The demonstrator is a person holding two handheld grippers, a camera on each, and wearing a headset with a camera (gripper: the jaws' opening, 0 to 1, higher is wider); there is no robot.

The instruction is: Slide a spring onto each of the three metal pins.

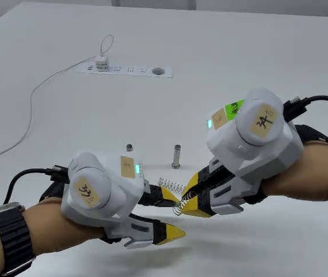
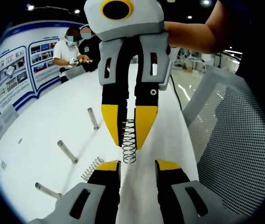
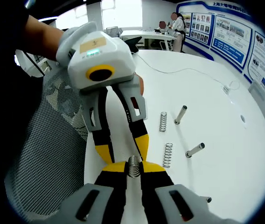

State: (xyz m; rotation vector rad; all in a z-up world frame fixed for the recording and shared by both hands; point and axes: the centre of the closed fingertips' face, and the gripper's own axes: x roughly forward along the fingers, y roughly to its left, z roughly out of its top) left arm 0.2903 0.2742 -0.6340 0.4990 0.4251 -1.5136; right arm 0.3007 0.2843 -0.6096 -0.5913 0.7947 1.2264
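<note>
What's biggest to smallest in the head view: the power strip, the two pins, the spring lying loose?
1. Power strip.
2. Taller pin and loose spring look about alike, so no ranking.
3. Shorter pin looks smallest, though the camera angle may shorten it.

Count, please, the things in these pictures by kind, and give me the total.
Springs: 3
Metal pins: 3
Hand-held grippers: 2
Power strip: 1
Total: 9
</note>
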